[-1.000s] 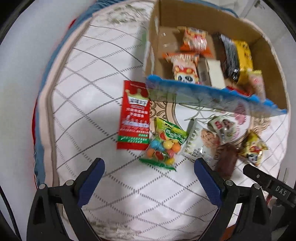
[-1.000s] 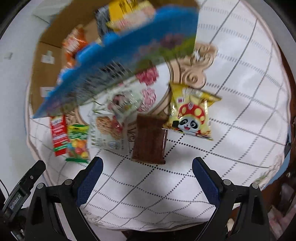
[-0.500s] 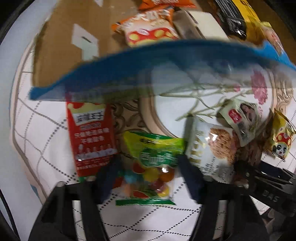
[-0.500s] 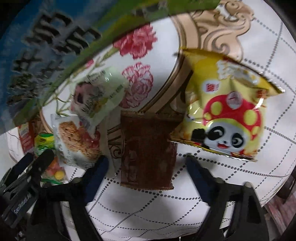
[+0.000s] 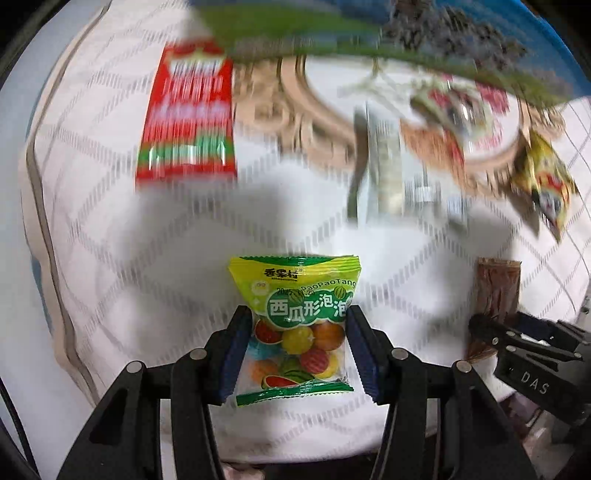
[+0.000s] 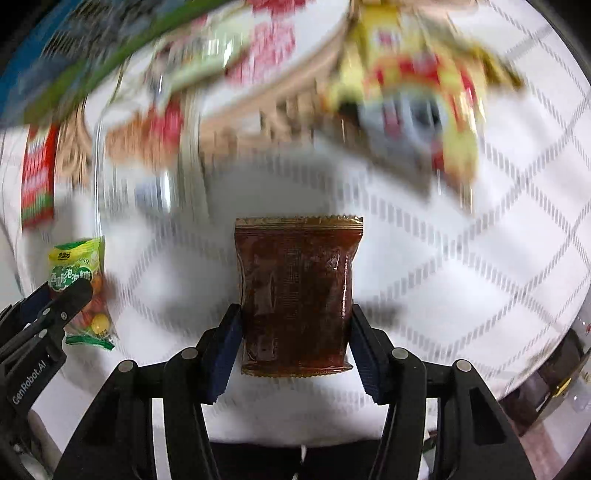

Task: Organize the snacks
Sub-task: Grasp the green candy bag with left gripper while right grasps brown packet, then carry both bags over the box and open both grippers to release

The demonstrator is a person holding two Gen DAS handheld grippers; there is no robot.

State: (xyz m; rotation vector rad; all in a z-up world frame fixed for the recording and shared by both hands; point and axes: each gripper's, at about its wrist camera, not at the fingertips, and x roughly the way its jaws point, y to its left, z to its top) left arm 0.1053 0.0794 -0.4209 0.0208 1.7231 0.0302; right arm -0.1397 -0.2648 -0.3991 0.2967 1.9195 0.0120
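Observation:
A green and yellow candy bag [image 5: 295, 288] with coloured balls sits between the blue pads of my left gripper [image 5: 297, 312]. Its jaws are closing and both pads touch the bag's sides. A dark brown snack packet [image 6: 295, 277] stands between the pads of my right gripper [image 6: 294, 310]. Those jaws are closing too and press on its edges. Both packets look sharp against a blurred table. In the left wrist view the right gripper [image 5: 491, 326] shows at the right edge, with the brown packet [image 5: 496, 288] in it. The right wrist view shows the candy bag [image 6: 75, 266] at the left.
On the white quilted cloth [image 5: 110, 258] lie a red packet [image 5: 188, 110], a clear biscuit pack [image 5: 388, 162] and a yellow panda snack [image 5: 543, 184]. A blue and green box flap [image 5: 406, 33] hangs across the top. The cloth's near edge runs just below the fingers.
Both grippers came down to the table and closed from wide open, the left around the candy bag and the right around the brown packet. The background is now blurred.

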